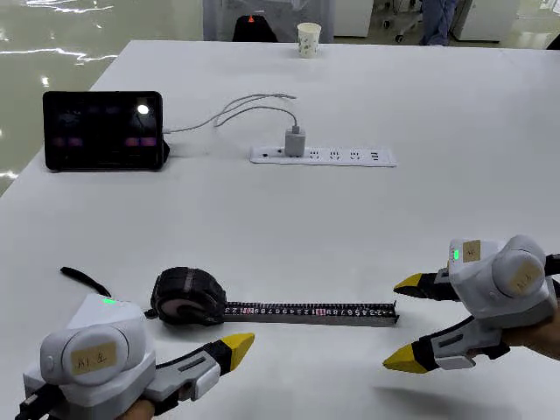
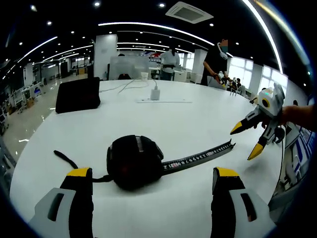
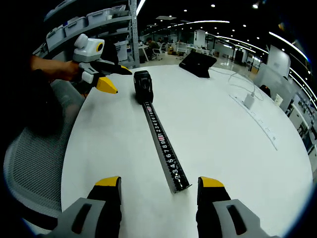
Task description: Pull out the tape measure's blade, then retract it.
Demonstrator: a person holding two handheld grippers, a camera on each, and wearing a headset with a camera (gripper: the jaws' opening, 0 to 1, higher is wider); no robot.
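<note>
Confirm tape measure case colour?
The tape measure case is black, with a reddish round patch on its side; head view shows it best.

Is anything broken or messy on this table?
Nothing is spilled or broken. One thing looks a bit odd: the tape measure has its blade stretched out flat on the table, and nothing holds it. The left gripper and right gripper hover nearby with open jaws.
</note>
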